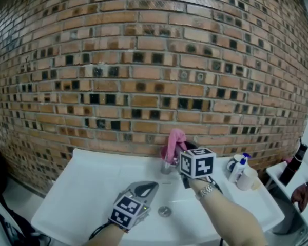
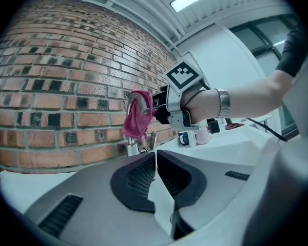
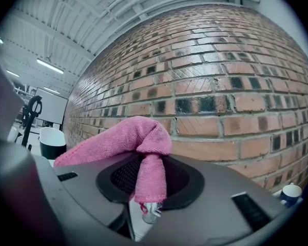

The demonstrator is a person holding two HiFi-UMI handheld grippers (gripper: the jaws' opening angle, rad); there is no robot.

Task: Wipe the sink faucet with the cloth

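Worrying the right gripper [image 3: 150, 191], half-closed on the pink cloth [image 3: 124, 137] atop the faucet [image 3: 150, 212], drags it off mid-wipe; left gripper [image 2: 156, 160] is shut, empty.

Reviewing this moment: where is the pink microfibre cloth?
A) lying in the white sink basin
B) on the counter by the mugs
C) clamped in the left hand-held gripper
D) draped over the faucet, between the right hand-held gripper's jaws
D: the pink microfibre cloth hangs over the chrome faucet with the right hand-held gripper closed on it; the left hand-held gripper is shut and empty.
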